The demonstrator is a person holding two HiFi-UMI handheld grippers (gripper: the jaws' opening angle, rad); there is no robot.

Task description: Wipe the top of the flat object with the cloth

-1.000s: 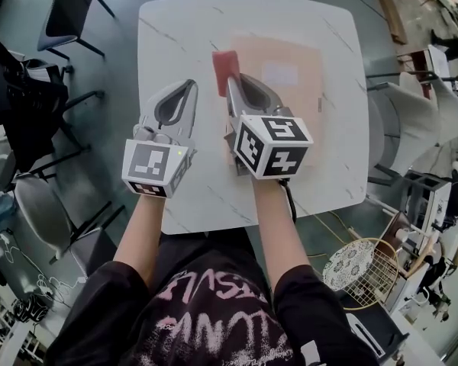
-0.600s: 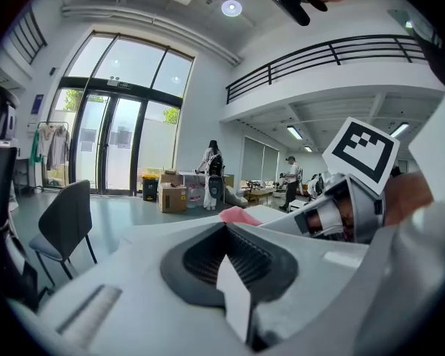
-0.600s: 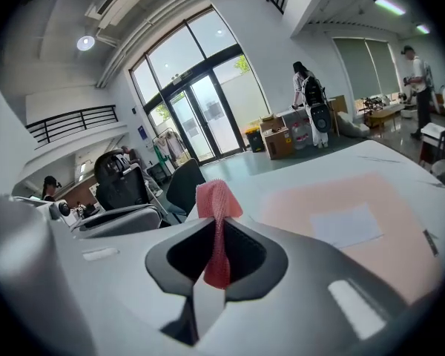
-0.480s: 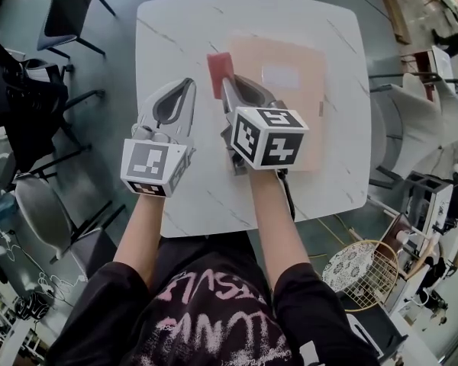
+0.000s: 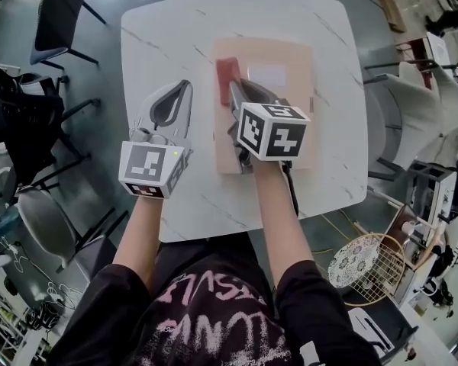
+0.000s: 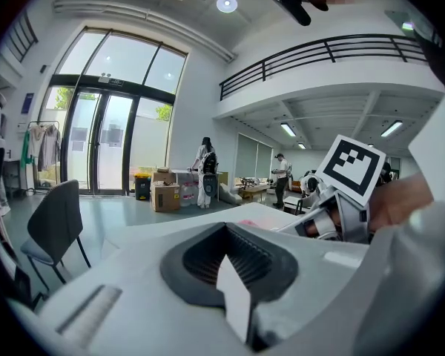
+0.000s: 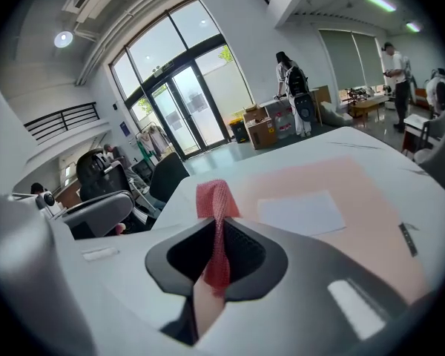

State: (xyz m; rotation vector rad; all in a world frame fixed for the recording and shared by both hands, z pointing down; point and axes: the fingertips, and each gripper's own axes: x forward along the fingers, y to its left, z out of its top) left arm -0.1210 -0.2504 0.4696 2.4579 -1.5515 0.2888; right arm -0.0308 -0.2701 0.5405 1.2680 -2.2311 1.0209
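A pale pink flat object [image 5: 282, 109] with a white label [image 5: 266, 75] lies on the white marble table [image 5: 160, 44]. My right gripper [image 5: 233, 88] is over its left part, shut on a red mesh cloth [image 5: 227, 70] that sticks out ahead of the jaws and rests on the object near its left edge. In the right gripper view the red cloth [image 7: 214, 202] runs between the closed jaws, with the flat object [image 7: 356, 188] beyond. My left gripper [image 5: 185, 86] hovers over bare table left of the object, shut with nothing in it.
Dark chairs [image 5: 57, 17] stand left of the table, and light chairs [image 5: 412, 113] and a round wire basket [image 5: 366, 269] to its right. The left gripper view shows the right gripper's marker cube [image 6: 350, 167] close by, and people and boxes far off.
The right gripper slid the cloth left to the flat object's left edge, then back right onto its surface. The left gripper has stayed put.
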